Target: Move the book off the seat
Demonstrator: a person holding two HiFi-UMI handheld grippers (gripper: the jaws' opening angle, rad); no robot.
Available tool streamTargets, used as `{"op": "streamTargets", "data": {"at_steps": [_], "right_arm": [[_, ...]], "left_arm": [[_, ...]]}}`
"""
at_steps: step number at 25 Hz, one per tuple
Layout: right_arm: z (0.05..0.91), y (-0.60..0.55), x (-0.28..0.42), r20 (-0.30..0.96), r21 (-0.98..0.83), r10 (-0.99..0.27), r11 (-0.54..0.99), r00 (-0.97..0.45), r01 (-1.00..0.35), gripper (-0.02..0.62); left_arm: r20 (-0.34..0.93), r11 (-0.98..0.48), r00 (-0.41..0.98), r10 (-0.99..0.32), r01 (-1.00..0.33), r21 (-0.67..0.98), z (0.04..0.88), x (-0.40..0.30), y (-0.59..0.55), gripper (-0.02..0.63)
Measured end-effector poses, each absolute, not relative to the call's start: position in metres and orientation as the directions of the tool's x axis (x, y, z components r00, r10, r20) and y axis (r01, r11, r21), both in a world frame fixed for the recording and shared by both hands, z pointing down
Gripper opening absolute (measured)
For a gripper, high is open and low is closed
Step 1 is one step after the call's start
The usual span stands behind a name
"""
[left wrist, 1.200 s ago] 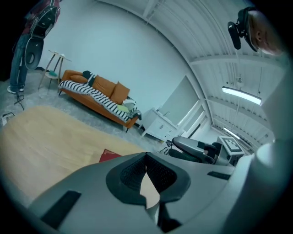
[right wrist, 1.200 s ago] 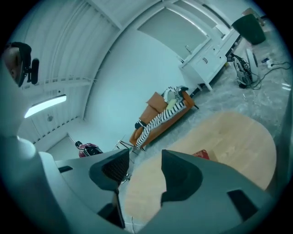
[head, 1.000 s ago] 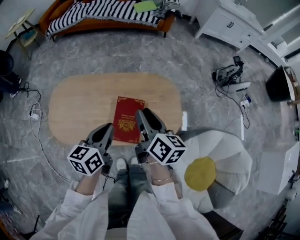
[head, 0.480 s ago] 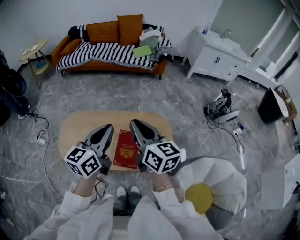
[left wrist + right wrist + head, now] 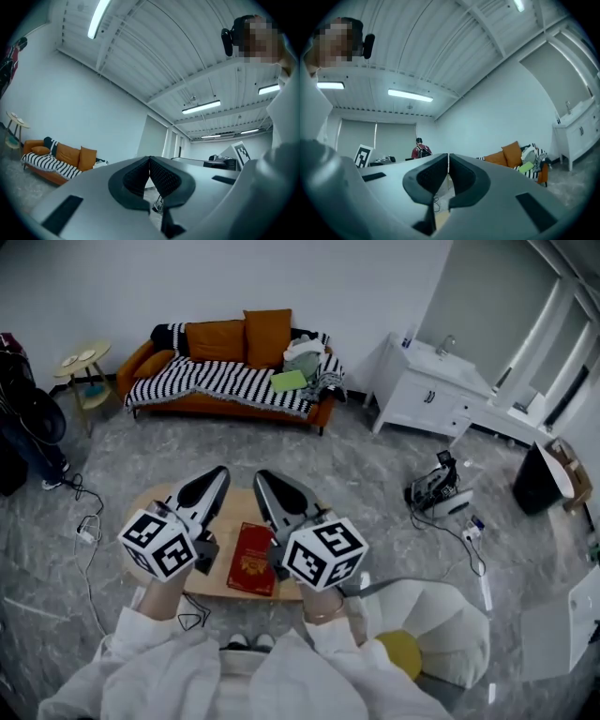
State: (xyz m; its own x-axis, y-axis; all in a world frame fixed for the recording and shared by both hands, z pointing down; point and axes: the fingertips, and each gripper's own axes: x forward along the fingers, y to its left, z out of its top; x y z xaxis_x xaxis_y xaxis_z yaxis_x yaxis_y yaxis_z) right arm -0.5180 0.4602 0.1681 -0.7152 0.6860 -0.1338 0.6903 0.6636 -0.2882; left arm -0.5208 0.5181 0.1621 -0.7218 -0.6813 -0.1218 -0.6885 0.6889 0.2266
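Grey marble floor (image 5: 375,456) fills the frame; an orange sofa (image 5: 225,381) stands at upper left. Left gripper (image 5: 217,474), left of centre: jaws together, nothing between them. Red book (image 5: 253,559) lies flat on the wooden tabletop (image 5: 236,512) at lower centre, apart from both grippers. Right gripper (image 5: 264,479): jaws together, empty. White seat (image 5: 441,615) stands at lower right.

Even bright light from ceiling strip lights (image 5: 201,107); soft shadows; strong fisheye, dark corners; foreground blurred.
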Motion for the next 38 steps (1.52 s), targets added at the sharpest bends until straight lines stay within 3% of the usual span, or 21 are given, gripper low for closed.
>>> {"op": "streamTargets", "data": {"at_steps": [11,38], "right_arm": [[0.156,0.472,-0.494,-0.107,-0.040,0.647,0.756,-0.755,0.654,0.014],[0.196,0.461,-0.497,-0.029,-0.103,0.602,0.792,-0.798,0.601,0.011]], "left_arm": [[-0.110,0.738,-0.749,-0.654,-0.663,0.125,0.151,-0.499,0.508,0.006],[-0.022,0.737,-0.754,-0.657,-0.648,0.193,0.192,-0.500,0.497,0.006]]}}
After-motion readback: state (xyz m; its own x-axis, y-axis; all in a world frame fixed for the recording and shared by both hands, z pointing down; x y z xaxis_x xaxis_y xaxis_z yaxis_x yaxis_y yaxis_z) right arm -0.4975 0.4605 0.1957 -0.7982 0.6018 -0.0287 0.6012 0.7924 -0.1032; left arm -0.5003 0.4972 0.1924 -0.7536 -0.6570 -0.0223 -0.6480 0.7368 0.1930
